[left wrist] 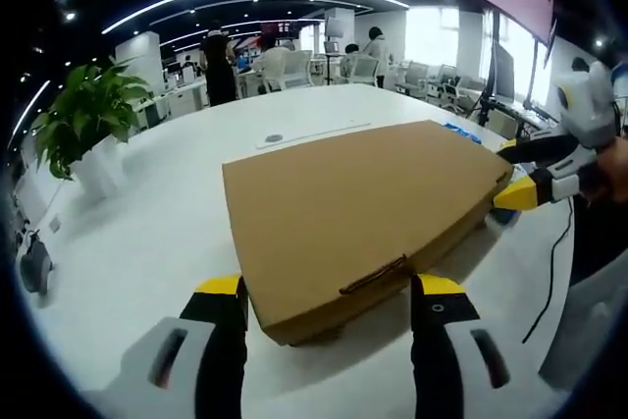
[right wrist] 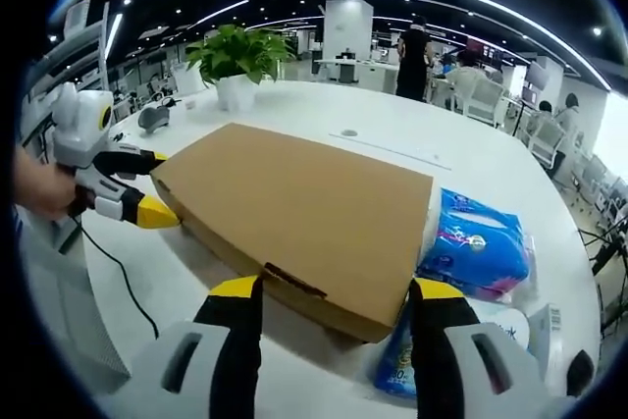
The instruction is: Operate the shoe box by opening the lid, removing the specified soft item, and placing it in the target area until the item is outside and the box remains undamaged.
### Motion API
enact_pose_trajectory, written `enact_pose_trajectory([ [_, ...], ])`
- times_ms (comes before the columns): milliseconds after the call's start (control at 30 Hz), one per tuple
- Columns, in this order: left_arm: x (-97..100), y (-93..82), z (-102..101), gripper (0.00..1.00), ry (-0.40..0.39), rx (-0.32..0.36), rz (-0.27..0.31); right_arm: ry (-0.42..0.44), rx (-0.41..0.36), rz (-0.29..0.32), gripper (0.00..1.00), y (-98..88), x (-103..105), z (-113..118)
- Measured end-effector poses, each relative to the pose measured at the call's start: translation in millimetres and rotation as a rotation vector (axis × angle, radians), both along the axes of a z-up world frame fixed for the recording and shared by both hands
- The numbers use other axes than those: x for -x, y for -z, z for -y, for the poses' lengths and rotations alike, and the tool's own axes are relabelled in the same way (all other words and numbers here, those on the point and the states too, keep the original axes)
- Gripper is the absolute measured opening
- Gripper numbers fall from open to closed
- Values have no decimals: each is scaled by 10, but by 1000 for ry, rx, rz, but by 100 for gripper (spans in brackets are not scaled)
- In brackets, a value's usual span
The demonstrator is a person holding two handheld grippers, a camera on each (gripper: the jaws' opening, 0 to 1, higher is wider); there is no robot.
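Left gripper (left wrist: pixel 329 296) astride closed shoe box (left wrist: pixel 358 203) corner

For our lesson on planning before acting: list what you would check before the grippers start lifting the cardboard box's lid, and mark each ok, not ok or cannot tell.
1. Lid closed and flat on the cardboard box: ok.
2. Left gripper open, jaws straddling the near edge of the box: ok.
3. Right gripper open, jaws at the opposite edge: ok.
4. Box undamaged: ok on the visible lid top; underside cannot tell.
5. Soft item inside the box: cannot tell, lid hides it.
6. Room to swing the lid: not ok beside the blue packets, which lie against one box side; the potted plant stands well away.
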State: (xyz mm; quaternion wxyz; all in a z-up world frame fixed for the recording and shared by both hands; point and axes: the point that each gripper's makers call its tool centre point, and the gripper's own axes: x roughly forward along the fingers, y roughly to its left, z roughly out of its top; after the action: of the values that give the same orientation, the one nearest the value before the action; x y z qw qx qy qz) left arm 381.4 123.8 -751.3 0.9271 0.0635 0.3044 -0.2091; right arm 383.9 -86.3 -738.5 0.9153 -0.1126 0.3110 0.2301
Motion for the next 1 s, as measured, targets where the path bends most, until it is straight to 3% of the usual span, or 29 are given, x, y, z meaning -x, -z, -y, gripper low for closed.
enact_pose_trajectory([
  [1000,-28,39,-12,65,0,10,-19,14,-11,-10,58,8,-25,17],
])
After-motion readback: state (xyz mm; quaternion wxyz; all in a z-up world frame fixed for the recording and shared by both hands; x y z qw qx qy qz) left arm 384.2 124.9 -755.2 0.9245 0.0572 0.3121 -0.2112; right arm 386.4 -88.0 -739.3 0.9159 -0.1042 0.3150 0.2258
